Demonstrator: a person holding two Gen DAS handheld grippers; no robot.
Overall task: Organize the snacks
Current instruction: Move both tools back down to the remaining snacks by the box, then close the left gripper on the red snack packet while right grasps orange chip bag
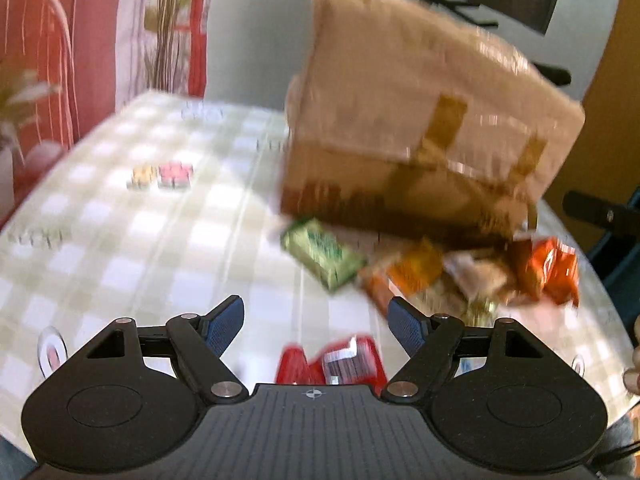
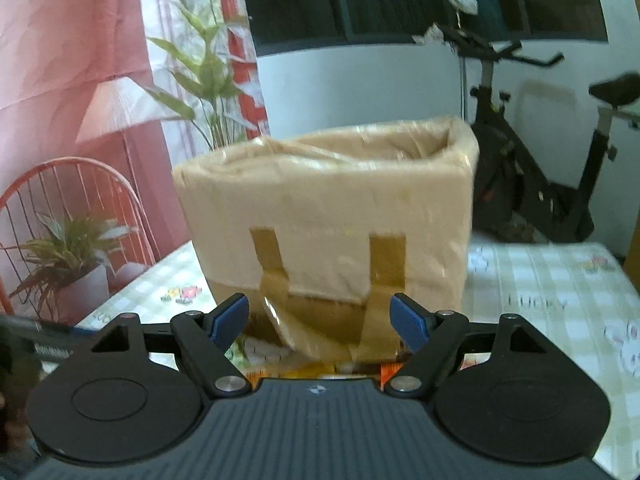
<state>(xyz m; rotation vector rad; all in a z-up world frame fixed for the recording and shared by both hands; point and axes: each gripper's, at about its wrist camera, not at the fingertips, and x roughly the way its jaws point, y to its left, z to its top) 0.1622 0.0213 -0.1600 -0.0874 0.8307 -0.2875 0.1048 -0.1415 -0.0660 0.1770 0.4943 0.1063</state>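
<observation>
Two tongs, both spread wide and gripping nothing: left tongs (image 1: 316,326), right tongs (image 2: 320,322).

One cardboard box (image 1: 420,120), taped, lined with clear plastic, standing on the bench (image 1: 120,220) toward its far side; open at the top in the right wrist view (image 2: 328,216). Contents hidden by the near wall.

Snacks, loose on the bench at the foot of the box:
- One green packet (image 1: 320,252), just beside the box's near corner.
- One yellow-orange packet (image 1: 416,268), touching the heap to its right.
- One orange-red packet (image 1: 552,272), at the heap's far right.
- One pale packet (image 1: 476,272), between the two orange ones; outline blurred.
- One red packet (image 1: 340,364), nearest the left tongs, partly hidden behind the tool body.
Further small wrappers may lie in the heap; blur prevents a firm count.

One checked cloth covers the bench.

Progress: judged early. At least five snacks lie outside the box and none is held. Whether any already sits inside cannot be told. Remaining: pick up each packet and place it in the box.
</observation>
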